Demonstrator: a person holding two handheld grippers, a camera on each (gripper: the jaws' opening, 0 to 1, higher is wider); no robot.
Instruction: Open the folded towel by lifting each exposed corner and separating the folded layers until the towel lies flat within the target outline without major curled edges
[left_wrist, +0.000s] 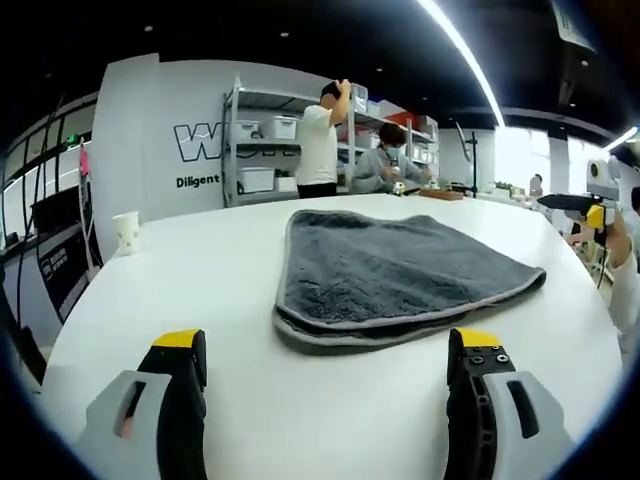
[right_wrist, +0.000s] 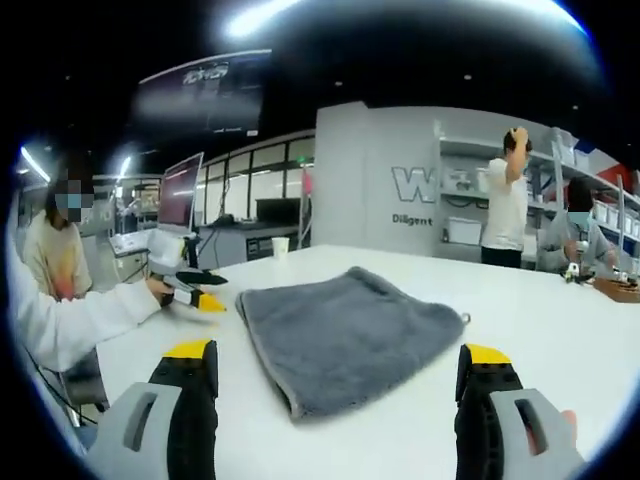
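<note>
Grey folded towel (left_wrist: 395, 280) lies on the white table (left_wrist: 200, 290), ahead of both my tongs. Left tongs (left_wrist: 325, 345) gape wide, empty. Right tongs (right_wrist: 340, 360) likewise spread, holding nothing, short of the cloth.

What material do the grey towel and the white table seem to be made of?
The grey towel looks like plush microfibre: a fuzzy matte pile with a lighter stitched edge. The white table seems a smooth laminate or painted board with a faint sheen; the exact material is unclear.
</note>
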